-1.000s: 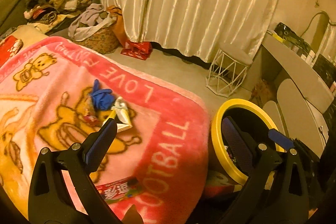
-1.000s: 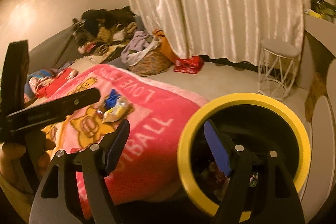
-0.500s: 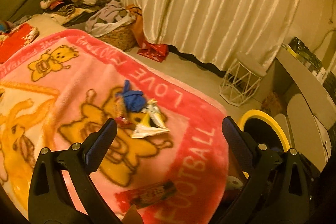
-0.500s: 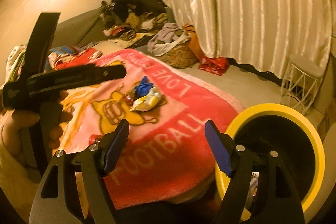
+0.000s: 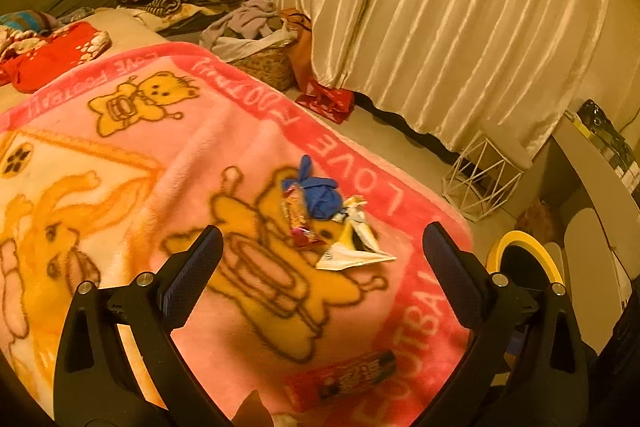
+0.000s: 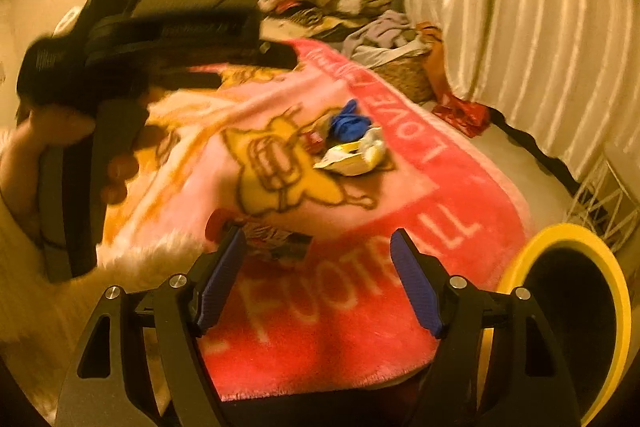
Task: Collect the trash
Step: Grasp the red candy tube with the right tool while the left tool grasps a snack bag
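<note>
A: Pink blanket [image 5: 168, 163] is seen under the left gripper [image 5: 320, 255], fingers apart and empty; the wrappers [image 5: 344, 227] lie ahead.

B: The right gripper [image 6: 318, 279] is also spread, empty. Blanket could be pinched with wrappers; the bin [image 6: 576, 311] stands right.

A blanket [image 5: 168, 163] is covering the bed, and a small heap of trash [image 5: 332, 215] is lying on it toward its far right. A snack wrapper [image 5: 344, 379] is lying nearer, by the near edge. A bin [image 6: 576, 311] is standing right of the bed; a wire stool [image 5: 480, 179] is standing farther right, before the curtain [image 5: 440, 7].
</note>
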Action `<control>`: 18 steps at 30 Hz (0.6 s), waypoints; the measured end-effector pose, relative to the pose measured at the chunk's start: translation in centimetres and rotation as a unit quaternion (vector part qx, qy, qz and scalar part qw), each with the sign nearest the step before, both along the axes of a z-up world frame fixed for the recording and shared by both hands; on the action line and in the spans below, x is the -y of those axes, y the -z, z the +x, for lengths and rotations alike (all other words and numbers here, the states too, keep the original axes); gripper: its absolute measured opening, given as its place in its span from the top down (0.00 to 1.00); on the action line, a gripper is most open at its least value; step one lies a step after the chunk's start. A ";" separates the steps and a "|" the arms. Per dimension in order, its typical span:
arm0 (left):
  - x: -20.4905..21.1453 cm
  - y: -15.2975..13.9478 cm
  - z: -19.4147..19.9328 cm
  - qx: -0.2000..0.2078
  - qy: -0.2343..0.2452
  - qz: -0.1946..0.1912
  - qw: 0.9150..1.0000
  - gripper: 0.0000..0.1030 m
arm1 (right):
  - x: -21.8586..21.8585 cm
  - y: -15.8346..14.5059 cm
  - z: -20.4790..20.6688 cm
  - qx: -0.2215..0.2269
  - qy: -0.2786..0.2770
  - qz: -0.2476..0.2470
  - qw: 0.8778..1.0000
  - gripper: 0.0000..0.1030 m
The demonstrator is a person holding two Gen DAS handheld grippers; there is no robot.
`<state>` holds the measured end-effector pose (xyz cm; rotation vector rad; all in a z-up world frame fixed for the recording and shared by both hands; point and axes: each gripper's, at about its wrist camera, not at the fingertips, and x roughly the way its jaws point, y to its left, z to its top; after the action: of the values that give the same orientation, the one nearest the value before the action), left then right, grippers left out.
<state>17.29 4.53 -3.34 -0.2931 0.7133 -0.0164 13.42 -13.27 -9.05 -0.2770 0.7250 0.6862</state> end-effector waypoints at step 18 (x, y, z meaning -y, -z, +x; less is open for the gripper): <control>-4.1 5.1 5.2 -0.103 -0.019 -0.051 0.993 0.29 | -5.8 4.8 1.7 -0.005 -0.134 -0.123 0.983 0.30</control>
<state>22.46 8.67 -8.41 -0.4100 0.9136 0.0133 15.08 -7.43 -13.86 -0.6065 0.7916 0.8547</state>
